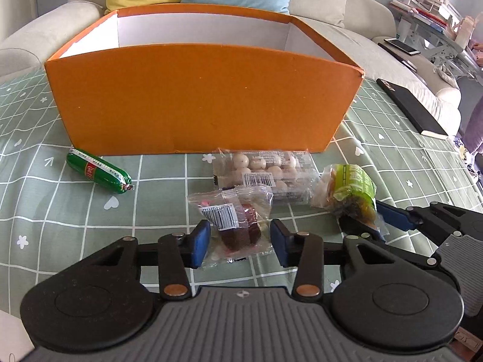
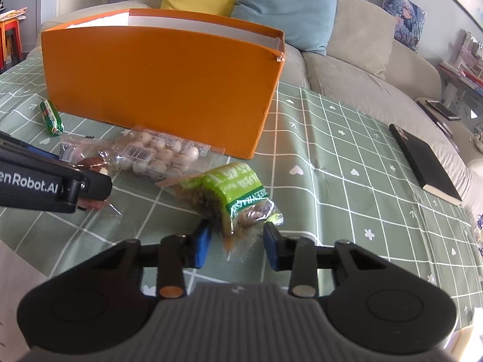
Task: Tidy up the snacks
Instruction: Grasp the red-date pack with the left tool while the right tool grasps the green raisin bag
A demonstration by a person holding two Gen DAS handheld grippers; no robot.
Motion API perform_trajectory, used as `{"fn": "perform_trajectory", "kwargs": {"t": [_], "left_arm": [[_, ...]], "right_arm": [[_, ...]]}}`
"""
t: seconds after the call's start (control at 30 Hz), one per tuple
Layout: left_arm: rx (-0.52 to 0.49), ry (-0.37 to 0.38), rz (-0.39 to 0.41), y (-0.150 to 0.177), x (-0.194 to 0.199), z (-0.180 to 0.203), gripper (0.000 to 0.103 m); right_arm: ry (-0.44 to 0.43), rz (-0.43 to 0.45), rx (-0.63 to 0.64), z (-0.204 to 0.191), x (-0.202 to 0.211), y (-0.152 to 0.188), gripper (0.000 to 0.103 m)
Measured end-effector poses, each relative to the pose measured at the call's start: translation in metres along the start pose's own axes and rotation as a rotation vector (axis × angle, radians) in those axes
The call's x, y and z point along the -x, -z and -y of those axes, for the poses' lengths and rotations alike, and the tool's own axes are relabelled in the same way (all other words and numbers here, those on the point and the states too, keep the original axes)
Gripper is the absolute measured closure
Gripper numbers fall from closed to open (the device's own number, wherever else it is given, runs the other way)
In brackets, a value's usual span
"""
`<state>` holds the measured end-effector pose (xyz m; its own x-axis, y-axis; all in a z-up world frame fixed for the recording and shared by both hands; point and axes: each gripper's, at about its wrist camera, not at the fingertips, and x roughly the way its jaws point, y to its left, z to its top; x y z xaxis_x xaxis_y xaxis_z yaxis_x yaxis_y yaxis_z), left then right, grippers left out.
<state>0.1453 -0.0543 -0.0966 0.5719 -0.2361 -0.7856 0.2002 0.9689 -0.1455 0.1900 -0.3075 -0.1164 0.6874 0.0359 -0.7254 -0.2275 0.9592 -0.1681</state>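
Observation:
An open orange box point(image 1: 205, 96) stands on the green checked tablecloth; it also shows in the right wrist view point(image 2: 163, 75). My left gripper point(image 1: 240, 242) is open around a clear packet with a dark brown cake point(image 1: 238, 226), fingers on either side and not touching it. My right gripper point(image 2: 237, 246) is open around the near end of a green-labelled snack bag point(image 2: 232, 196), which also shows in the left wrist view point(image 1: 350, 190). A clear pack of white balls point(image 1: 265, 172) lies before the box. A green sausage point(image 1: 98, 170) lies at the left.
A black book point(image 2: 422, 163) lies on the cloth at the right. A beige sofa point(image 2: 347, 69) with yellow and blue cushions stands behind the table. White paper point(image 2: 18, 274) sits at the near left edge.

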Motion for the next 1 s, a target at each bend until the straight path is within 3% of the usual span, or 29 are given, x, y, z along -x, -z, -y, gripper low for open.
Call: {"fn": "perform_trajectory", "kwargs": {"t": [0.67,1.0], "left_arm": [[-0.028,-0.028,0.074,0.011,0.033,-0.002,0.064],[-0.043,-0.051,0.045,0.028,0.042,-0.007,0.064]], "right_arm": [[-0.045,0.069,0.077,-0.011,0.032,0.000,0.084],[-0.133,-0.023,0.033,-0.014,0.038,0.010,0.078]]}}
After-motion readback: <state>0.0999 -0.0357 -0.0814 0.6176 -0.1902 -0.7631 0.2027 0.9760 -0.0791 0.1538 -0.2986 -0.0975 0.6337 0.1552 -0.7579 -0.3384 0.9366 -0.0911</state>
